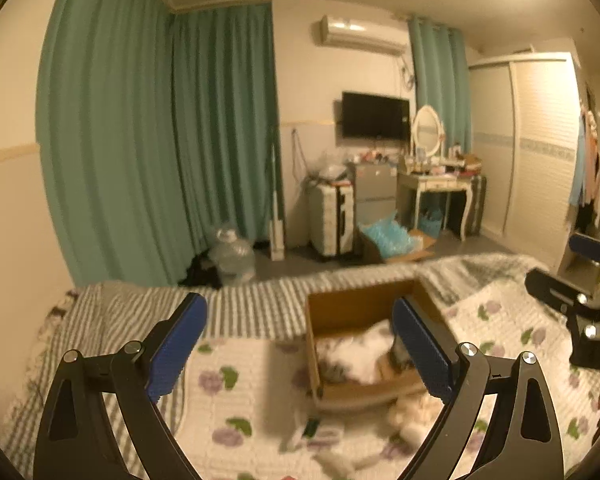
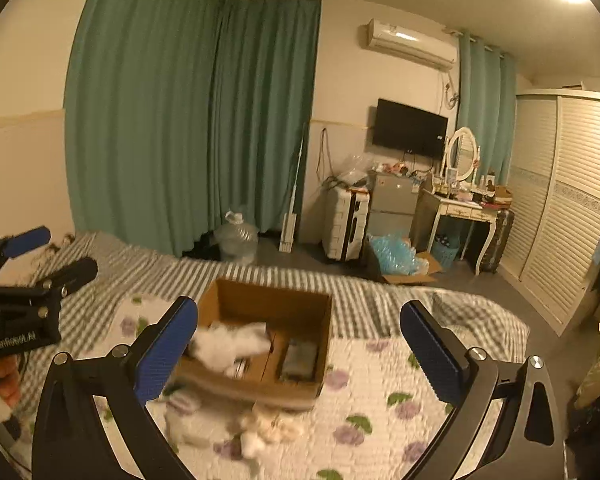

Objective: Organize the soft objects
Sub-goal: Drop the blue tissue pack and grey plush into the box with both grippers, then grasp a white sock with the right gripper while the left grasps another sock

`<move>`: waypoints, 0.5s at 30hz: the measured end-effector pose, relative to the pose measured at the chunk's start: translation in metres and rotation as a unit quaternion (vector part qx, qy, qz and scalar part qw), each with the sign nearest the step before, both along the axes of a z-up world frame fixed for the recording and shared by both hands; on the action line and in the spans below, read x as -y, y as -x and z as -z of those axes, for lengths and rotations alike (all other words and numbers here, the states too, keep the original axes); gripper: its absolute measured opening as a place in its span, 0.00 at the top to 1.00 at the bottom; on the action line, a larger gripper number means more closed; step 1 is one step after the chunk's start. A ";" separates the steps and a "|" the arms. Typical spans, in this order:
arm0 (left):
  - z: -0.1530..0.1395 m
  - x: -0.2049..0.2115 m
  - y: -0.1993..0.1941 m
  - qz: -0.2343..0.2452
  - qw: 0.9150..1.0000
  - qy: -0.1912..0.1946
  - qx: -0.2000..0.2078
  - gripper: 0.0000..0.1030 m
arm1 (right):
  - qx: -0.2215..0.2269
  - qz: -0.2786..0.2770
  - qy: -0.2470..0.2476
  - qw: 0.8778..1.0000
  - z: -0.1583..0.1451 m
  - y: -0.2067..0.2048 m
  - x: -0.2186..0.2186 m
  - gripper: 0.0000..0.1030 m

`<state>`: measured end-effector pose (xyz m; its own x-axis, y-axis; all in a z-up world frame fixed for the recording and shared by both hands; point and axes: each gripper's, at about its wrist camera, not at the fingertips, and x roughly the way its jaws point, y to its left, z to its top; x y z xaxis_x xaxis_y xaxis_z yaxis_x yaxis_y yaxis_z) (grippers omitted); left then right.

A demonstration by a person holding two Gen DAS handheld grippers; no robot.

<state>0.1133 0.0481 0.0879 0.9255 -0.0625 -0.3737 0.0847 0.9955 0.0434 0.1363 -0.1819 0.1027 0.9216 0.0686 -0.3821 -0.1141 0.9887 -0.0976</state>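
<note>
Both our claws, left gripper [image 1: 300,344] and right gripper [image 2: 300,350], gape empty. The loose plush toys [image 2: 260,428] lie lower centre, just before the cardboard box [image 2: 260,344], nearer our right.

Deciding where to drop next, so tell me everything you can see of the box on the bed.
The box is plain brown cardboard, open-topped, sitting upright on the floral quilt. Inside lie a white plush toward its left and a dark flat item at right; blur hides details. More soft toys lie just before its near wall. Neither hand-held gripper touches it.
</note>
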 end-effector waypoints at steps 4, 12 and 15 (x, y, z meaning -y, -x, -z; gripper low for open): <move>0.040 0.000 0.003 -0.019 0.999 -0.006 -0.033 0.07 | -0.034 -0.013 -0.010 0.999 0.052 0.008 0.001 0.01; 0.114 0.012 0.000 -0.028 0.997 -0.009 -0.077 0.07 | -0.094 -0.012 -0.023 0.995 0.144 -0.016 0.005 0.01; 0.140 0.015 -0.009 -0.021 0.994 -0.007 -0.109 0.07 | -0.126 -0.007 -0.030 0.992 0.179 -0.032 0.009 0.01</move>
